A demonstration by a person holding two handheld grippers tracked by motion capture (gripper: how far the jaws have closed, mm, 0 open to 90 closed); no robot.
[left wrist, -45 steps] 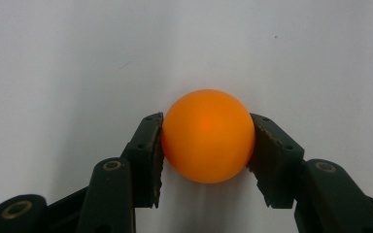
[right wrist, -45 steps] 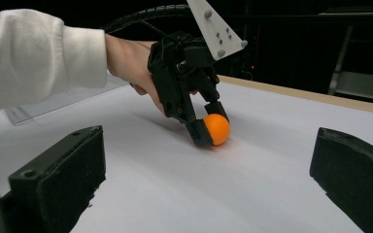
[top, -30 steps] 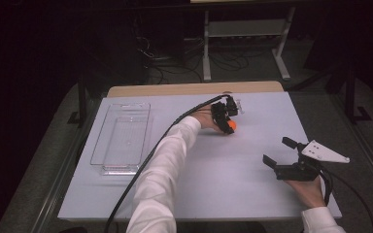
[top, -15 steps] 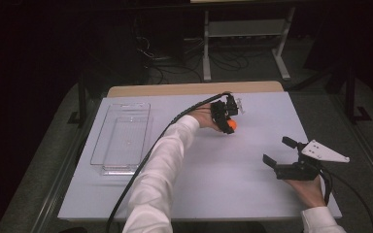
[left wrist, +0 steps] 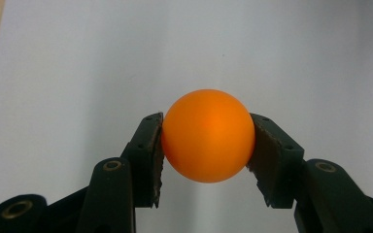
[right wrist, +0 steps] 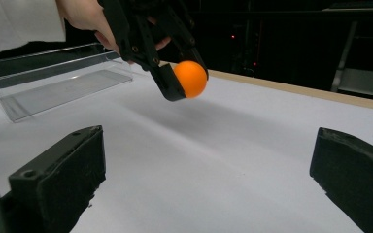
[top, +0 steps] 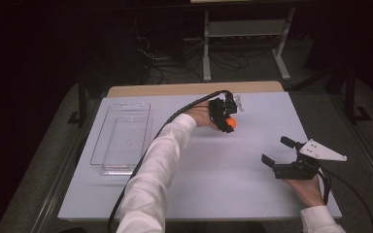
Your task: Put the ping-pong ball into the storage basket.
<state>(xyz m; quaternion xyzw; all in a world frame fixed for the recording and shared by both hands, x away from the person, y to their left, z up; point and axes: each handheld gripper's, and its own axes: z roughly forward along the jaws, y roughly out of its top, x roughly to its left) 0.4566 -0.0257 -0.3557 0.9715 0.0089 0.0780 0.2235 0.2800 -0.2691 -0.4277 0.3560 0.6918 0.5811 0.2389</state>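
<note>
The left hand-held gripper (left wrist: 205,145) was clamped on a small, smooth orange ball (left wrist: 208,135), its two black pads pressing the ball's opposite sides. In the right gripper view the ball (right wrist: 190,78) hung clear above the white desk (right wrist: 252,160), with a soft shadow under it. From the high view the ball (top: 230,123) sat toward the far middle of the desk (top: 213,184), well apart from the clear rectangular plastic tray (top: 121,138) lying at the left. The right hand-held gripper (top: 280,151) rested near the desk's right front, its jaws standing wide apart with nothing between them.
</note>
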